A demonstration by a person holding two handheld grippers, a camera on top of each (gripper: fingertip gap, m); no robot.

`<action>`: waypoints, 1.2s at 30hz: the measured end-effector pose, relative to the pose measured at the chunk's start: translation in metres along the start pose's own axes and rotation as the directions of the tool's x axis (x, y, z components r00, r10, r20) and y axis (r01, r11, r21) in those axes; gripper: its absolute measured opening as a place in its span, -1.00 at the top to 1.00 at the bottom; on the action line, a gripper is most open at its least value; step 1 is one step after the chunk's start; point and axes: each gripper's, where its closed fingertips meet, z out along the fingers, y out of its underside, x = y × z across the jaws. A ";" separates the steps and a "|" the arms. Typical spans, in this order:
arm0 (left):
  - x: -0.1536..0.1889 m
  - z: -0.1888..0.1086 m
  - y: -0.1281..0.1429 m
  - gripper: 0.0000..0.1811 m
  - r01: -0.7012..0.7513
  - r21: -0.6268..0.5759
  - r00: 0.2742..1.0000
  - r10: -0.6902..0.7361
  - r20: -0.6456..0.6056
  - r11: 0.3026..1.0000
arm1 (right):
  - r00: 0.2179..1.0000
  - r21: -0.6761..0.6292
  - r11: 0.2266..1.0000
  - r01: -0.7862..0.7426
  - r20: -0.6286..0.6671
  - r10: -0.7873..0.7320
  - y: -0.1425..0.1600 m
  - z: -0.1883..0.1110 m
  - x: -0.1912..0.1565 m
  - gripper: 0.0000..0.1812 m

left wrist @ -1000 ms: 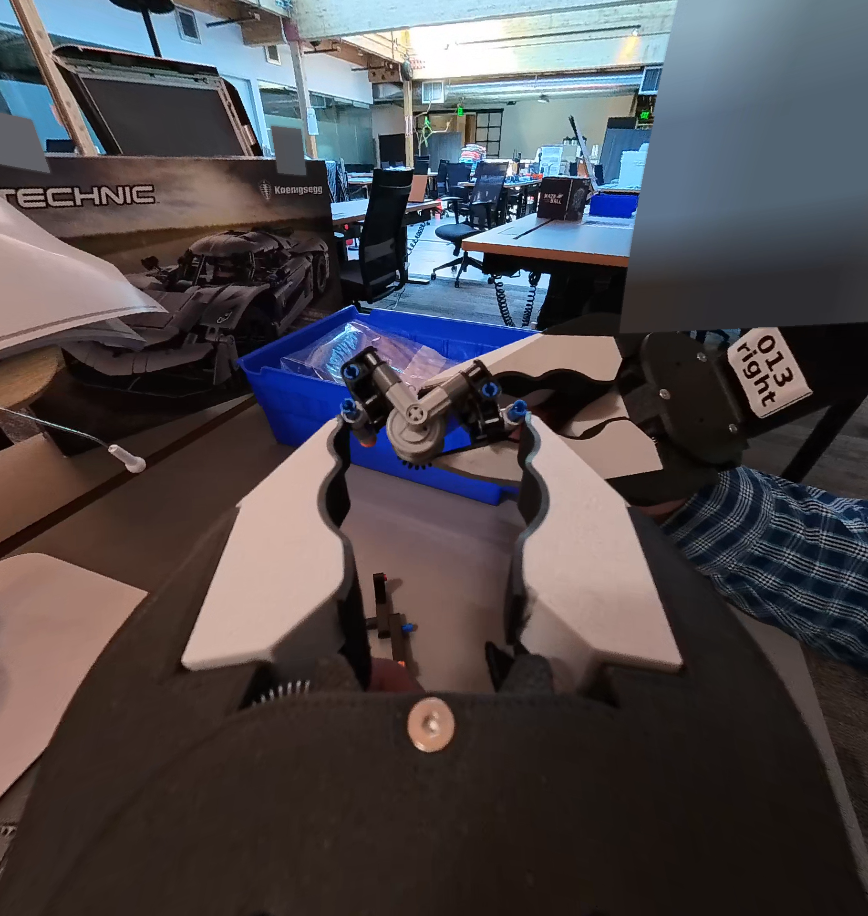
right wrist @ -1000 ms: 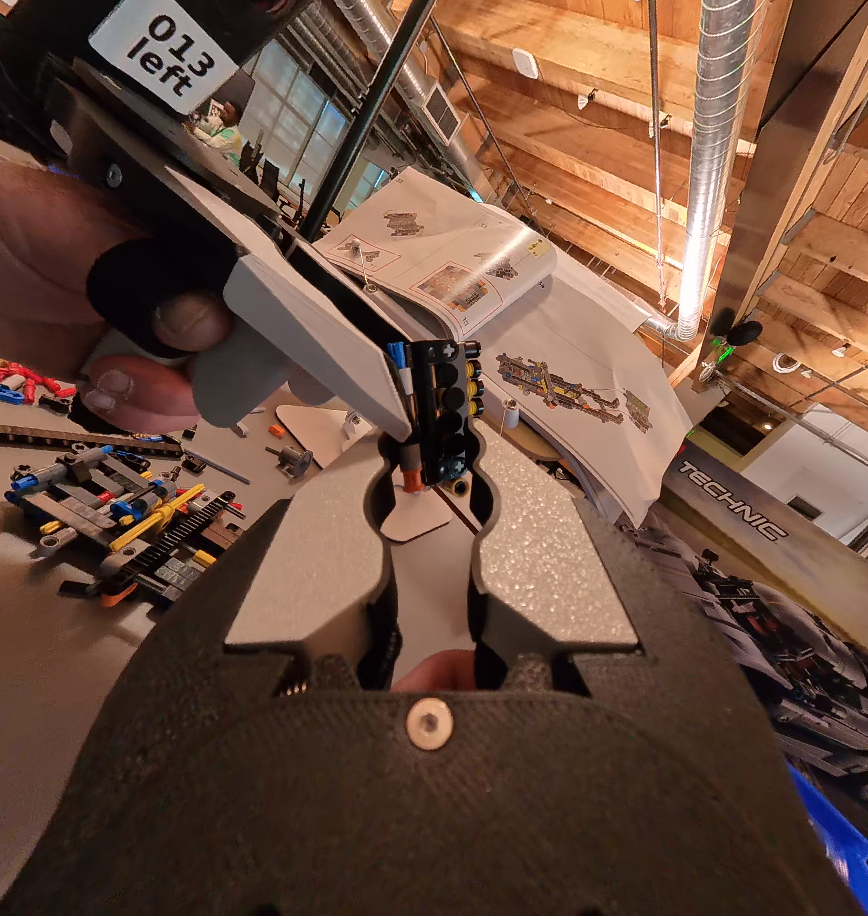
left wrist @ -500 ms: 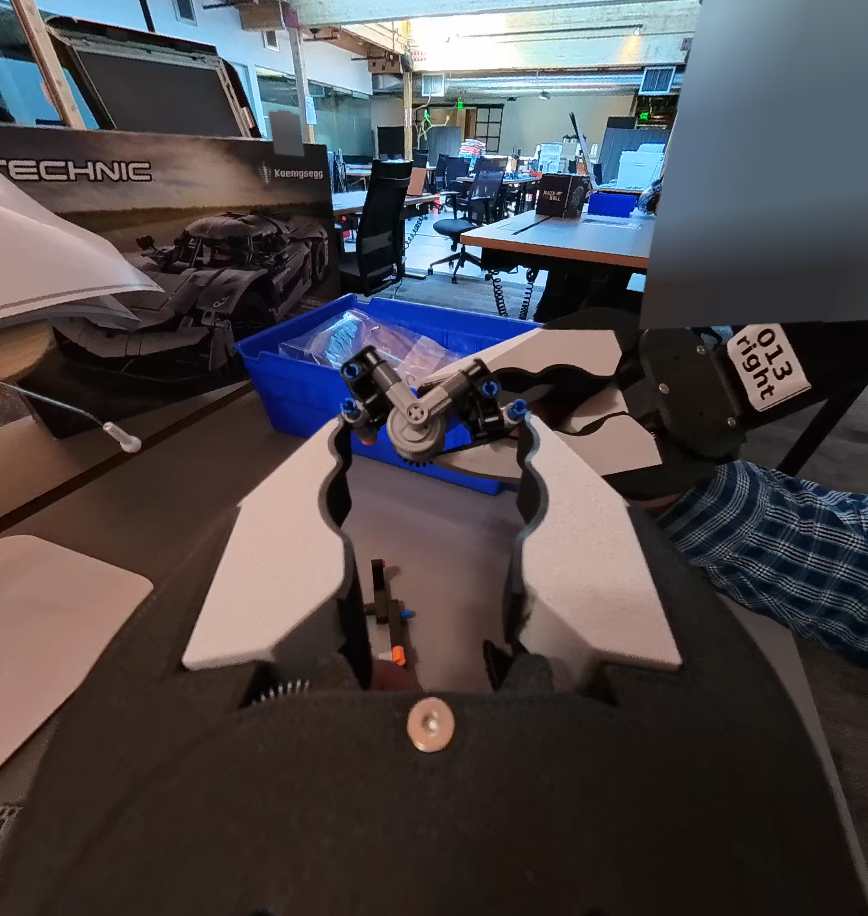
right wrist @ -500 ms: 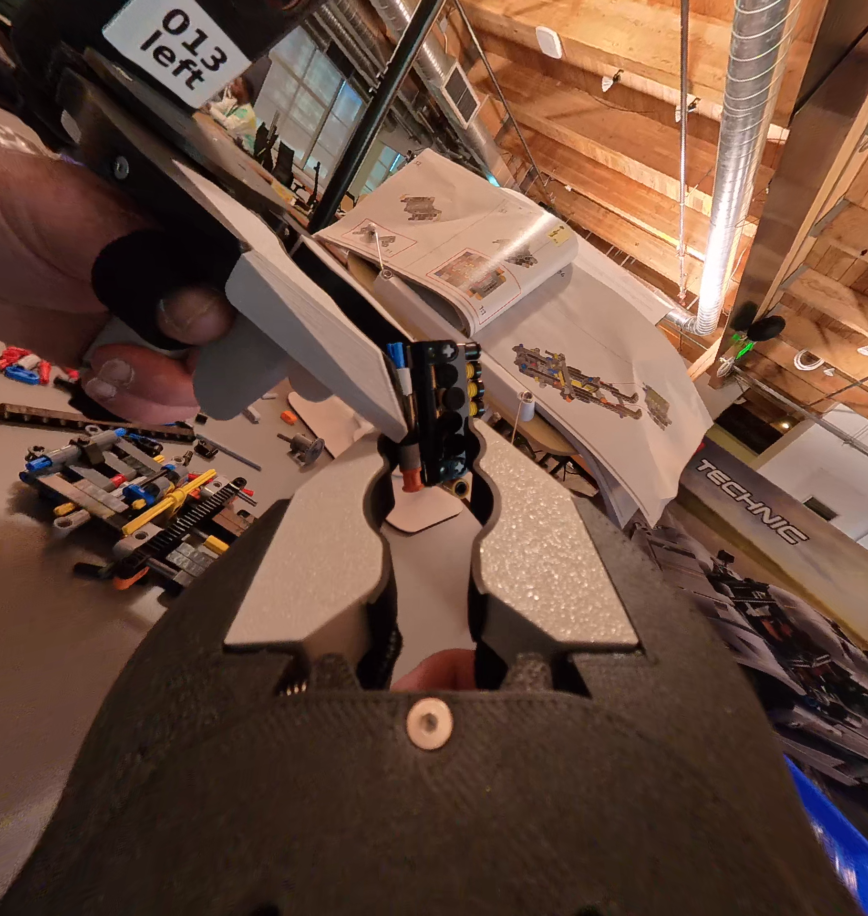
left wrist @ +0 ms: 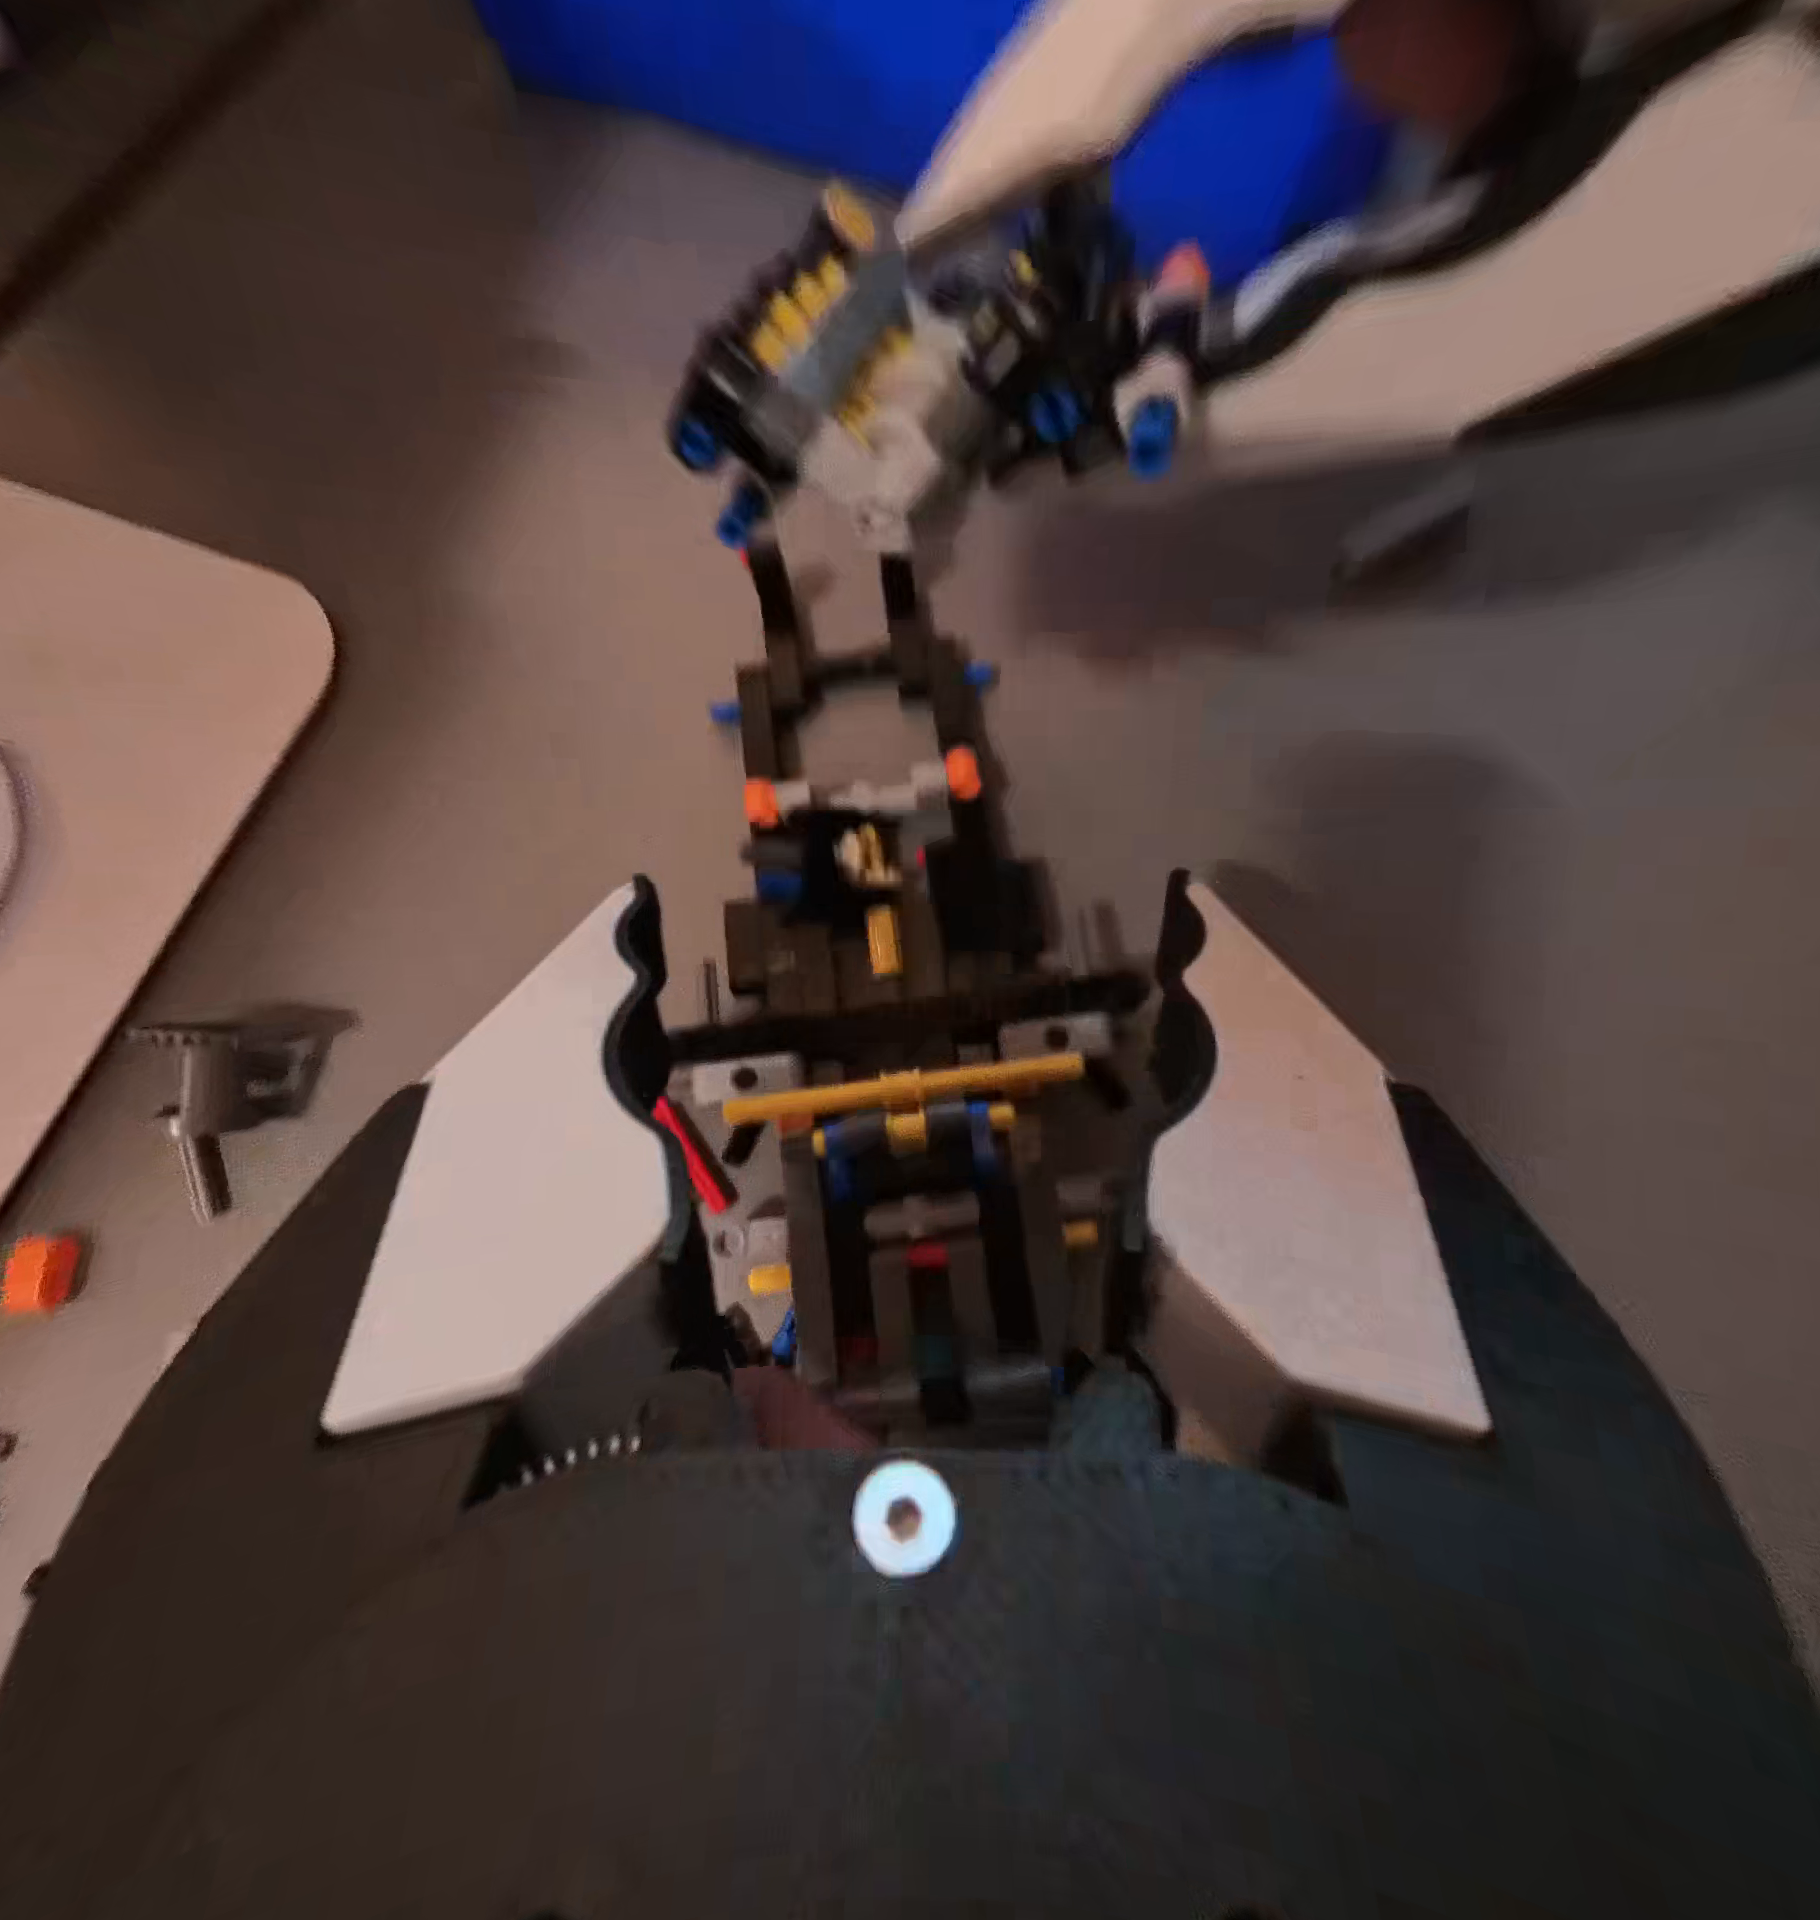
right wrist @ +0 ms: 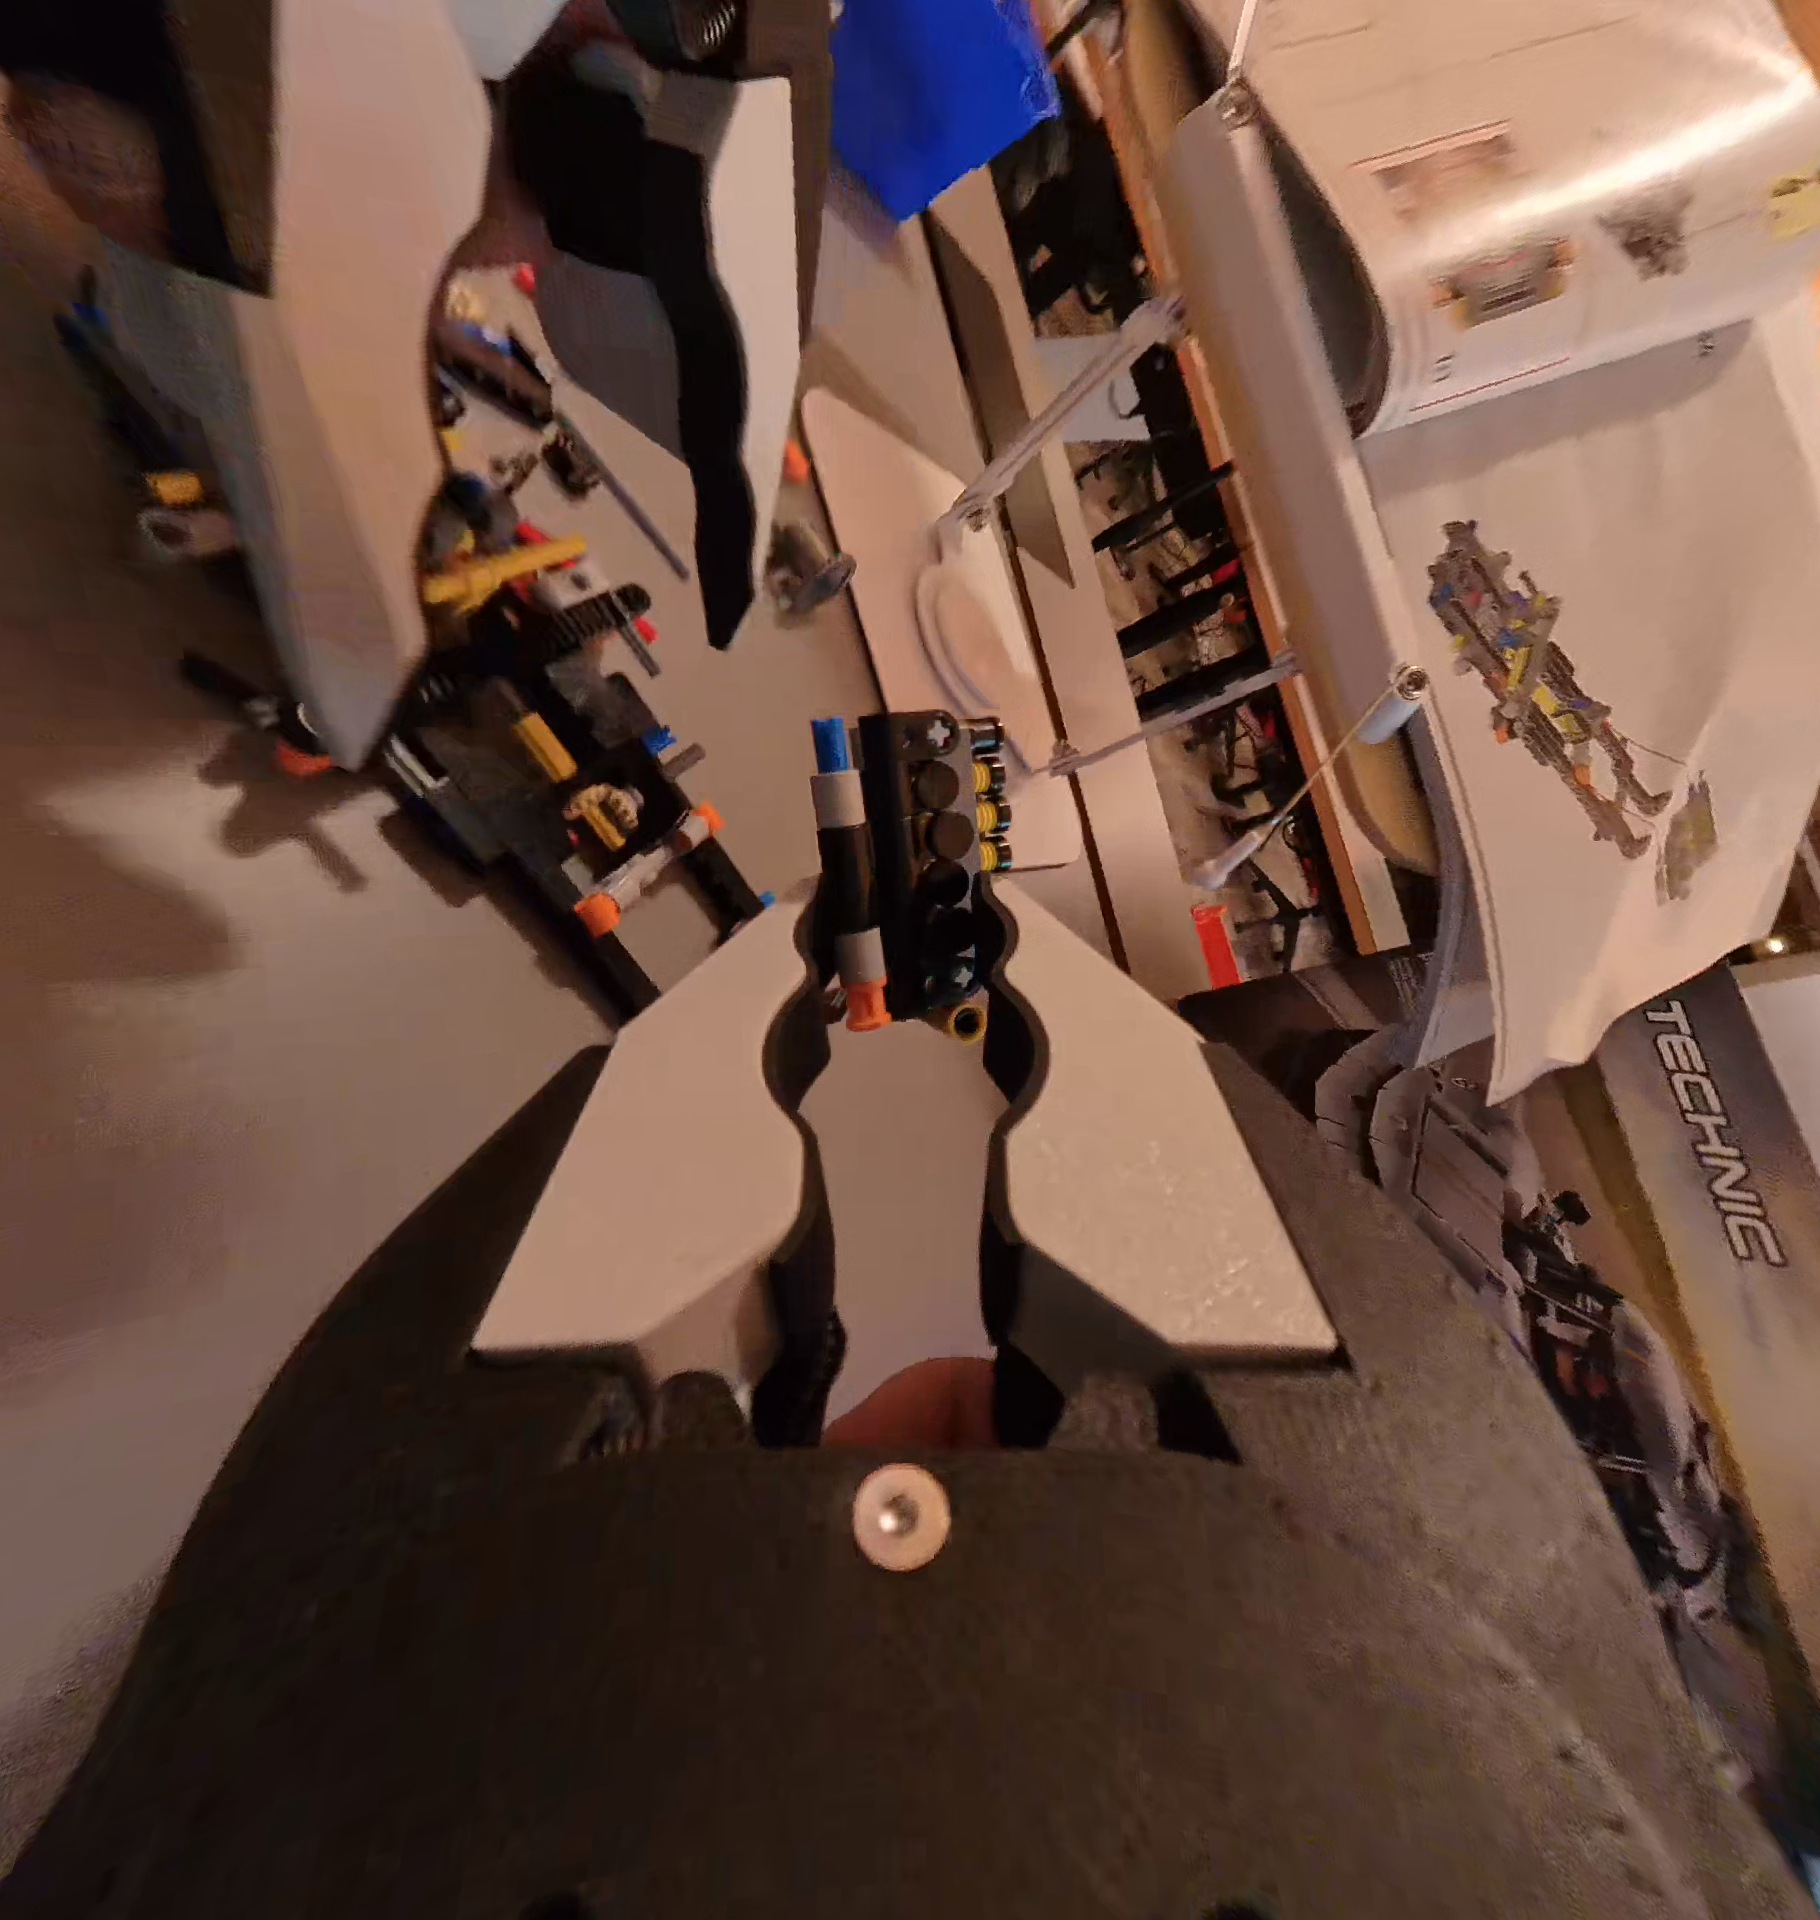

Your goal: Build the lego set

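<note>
My left gripper (left wrist: pixel 908 894) is open and points down at the table. Its fingers straddle the near end of the long black Lego chassis (left wrist: pixel 864 748), which lies on the grey table; I cannot tell if the pads touch it. My right gripper (right wrist: pixel 901 935) is shut on a small black engine block with yellow pins (right wrist: pixel 932 831). In the blurred left wrist view this block (left wrist: pixel 885 343) hangs just above the chassis's far end. The right wrist view also shows the left gripper (right wrist: pixel 573 416) over the chassis (right wrist: pixel 563 769).
A blue bin (left wrist: pixel 781 73) stands behind the chassis. A white pad (left wrist: pixel 106 727), a grey gear part (left wrist: pixel 231 1070) and an orange piece (left wrist: pixel 41 1270) lie to the left. The open instruction booklet (right wrist: pixel 1612 499) and the set's box (right wrist: pixel 1664 1247) stand at the right. My hands' fingertips stand some 8 cm from each other. Measured from the fingertips, the orange piece (left wrist: pixel 41 1270) is 15 cm or so from the left gripper and 25 cm from the right.
My left gripper let go of the engine block, opened wider and dropped down over the chassis. My right gripper kept the block and turned it down towards the chassis's far end.
</note>
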 end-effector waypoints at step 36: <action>0.006 -0.074 -0.110 0.26 0.060 0.643 0.988 -0.137 0.071 0.764 | 0.916 0.464 0.822 -0.331 -0.051 0.397 -0.080 -0.020 0.035 0.74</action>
